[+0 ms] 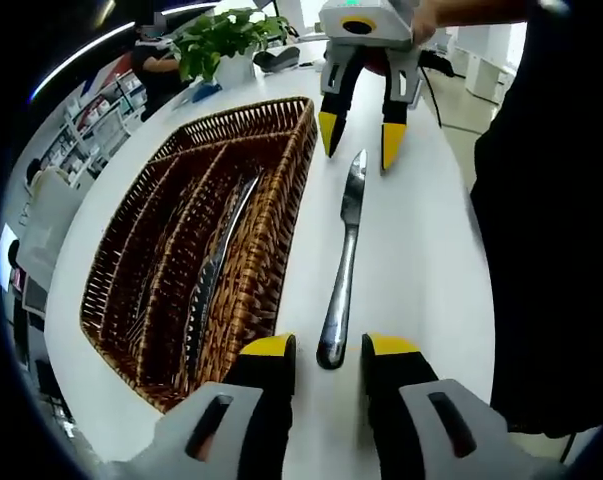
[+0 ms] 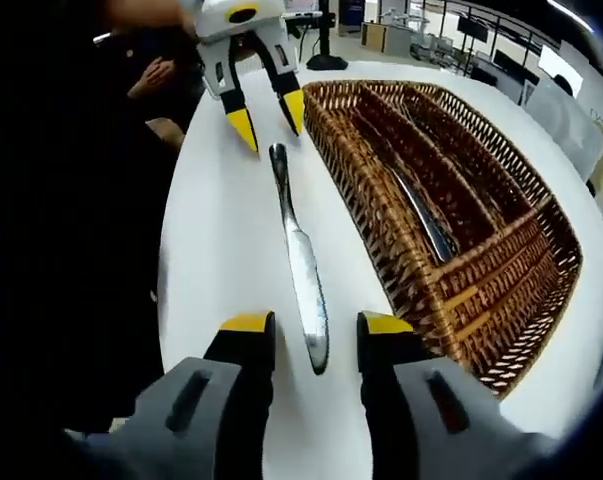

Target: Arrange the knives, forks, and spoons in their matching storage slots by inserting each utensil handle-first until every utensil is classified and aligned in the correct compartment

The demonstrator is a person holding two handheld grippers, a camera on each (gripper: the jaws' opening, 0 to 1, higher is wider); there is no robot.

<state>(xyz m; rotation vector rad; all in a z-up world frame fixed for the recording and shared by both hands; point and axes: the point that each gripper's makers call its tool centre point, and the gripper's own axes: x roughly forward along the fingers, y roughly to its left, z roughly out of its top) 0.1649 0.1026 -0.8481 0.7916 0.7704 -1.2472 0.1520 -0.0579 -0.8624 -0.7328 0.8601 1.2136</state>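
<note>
The knife [image 1: 343, 262] lay flat on the white table [image 1: 411, 230], just beside the wicker tray [image 1: 281, 200] at its 3 o'clock. Being stiff, thin and probably slippery steel, it seemed best pinched at the thicker handle. Both the left gripper [image 1: 327, 348] at the handle end and the right gripper [image 2: 315, 323] at the blade tip stood open and empty.

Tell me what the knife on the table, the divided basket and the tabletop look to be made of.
Knife: one-piece polished metal, probably stainless steel; mirror-like highlights run along the handle and blade.
Basket: brown woven wicker or rattan, possibly a synthetic lookalike; interlaced strands show on rim and dividers.
Tabletop: smooth white surface with soft sheen, likely laminate or painted board; the material itself cannot be told.
</note>
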